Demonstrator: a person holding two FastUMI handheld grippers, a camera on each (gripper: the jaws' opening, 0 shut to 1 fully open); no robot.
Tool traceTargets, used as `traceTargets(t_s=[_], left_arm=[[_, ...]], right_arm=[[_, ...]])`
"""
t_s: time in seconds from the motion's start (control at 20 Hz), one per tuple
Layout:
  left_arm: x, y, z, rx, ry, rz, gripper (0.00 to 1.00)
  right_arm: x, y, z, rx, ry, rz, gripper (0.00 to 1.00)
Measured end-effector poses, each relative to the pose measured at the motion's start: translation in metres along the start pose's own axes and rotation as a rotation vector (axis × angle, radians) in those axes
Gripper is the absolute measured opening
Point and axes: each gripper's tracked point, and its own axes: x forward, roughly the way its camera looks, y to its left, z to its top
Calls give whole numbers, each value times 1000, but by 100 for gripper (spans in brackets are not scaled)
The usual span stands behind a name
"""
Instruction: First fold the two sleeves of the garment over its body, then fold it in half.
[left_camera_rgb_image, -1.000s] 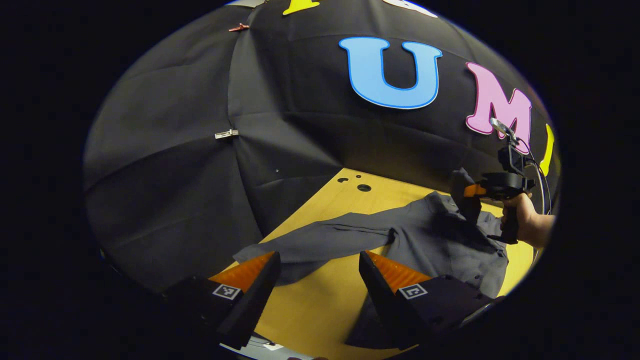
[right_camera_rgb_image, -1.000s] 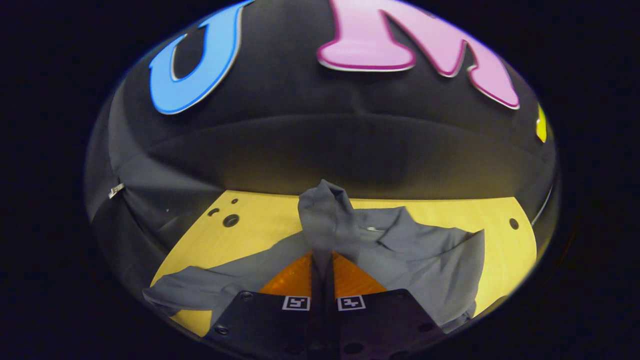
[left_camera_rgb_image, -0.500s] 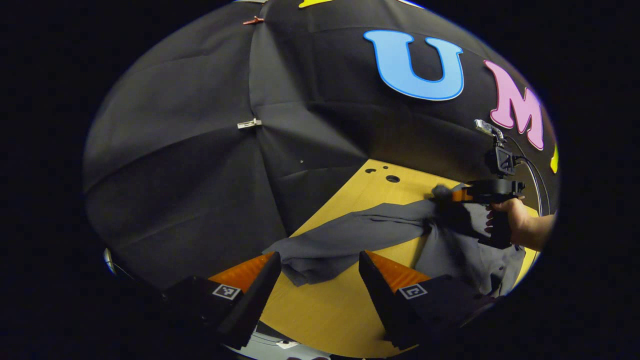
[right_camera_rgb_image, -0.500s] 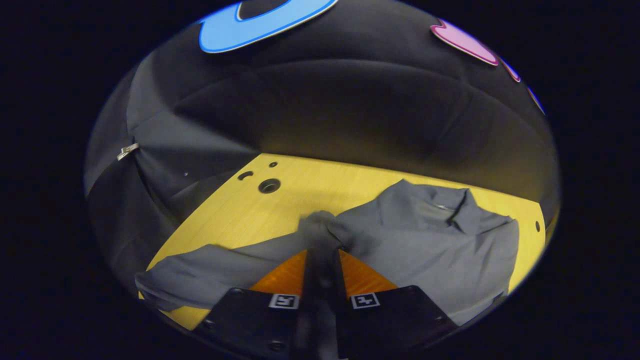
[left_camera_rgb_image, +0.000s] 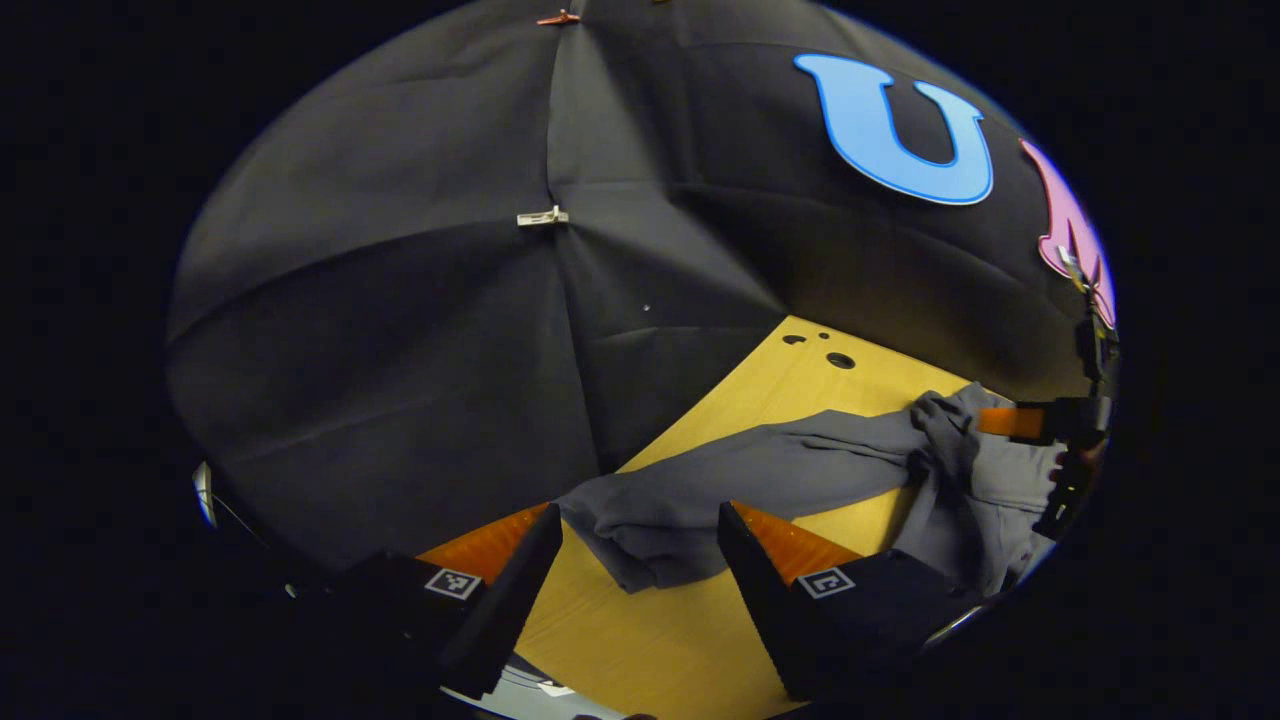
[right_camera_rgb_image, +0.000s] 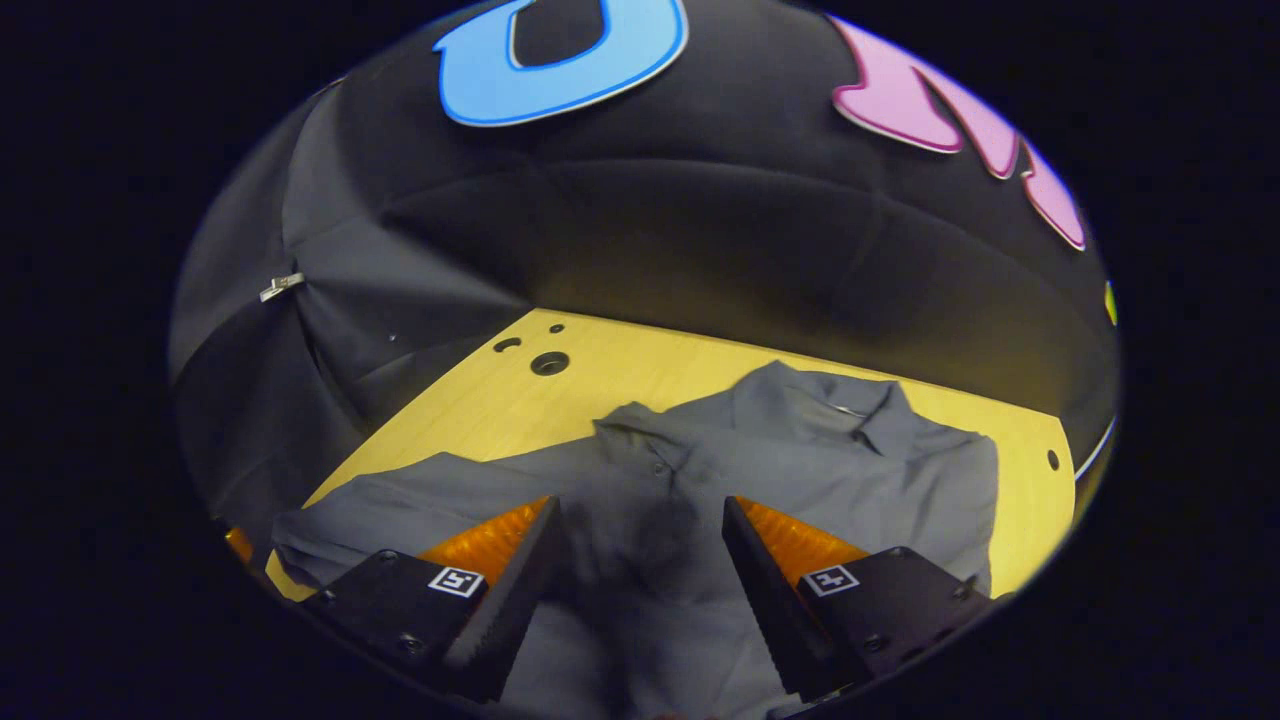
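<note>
Your counter (right_camera_rgb_image: 480, 420) was a yellow wood-grain top with a cluster of small dark holes near its far left corner and one more hole near the right edge. Your shirt (right_camera_rgb_image: 800, 470) lay directly on it, grey, collar toward the booth wall, body spread over the right half. One sleeve (left_camera_rgb_image: 760, 470) stretched flat across the counter toward the left edge, its cuff end bunched near the front. Bare wood showed behind the shirt and beside the sleeve.
</note>
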Motion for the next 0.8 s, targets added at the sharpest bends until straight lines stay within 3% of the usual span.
traceTargets(t_s=[0.45, 0.65, 0.8], left_arm=[[82, 3, -36, -9, 119, 59, 99], [96, -2, -59, -4, 199, 45, 98], [96, -6, -53, 30, 186, 19, 98]], right_arm=[[-103, -129, -10, 38, -42, -201, 99], [-151, -168, -17, 68, -76, -278, 99], [-182, -187, -32, 60, -75, -324, 99]])
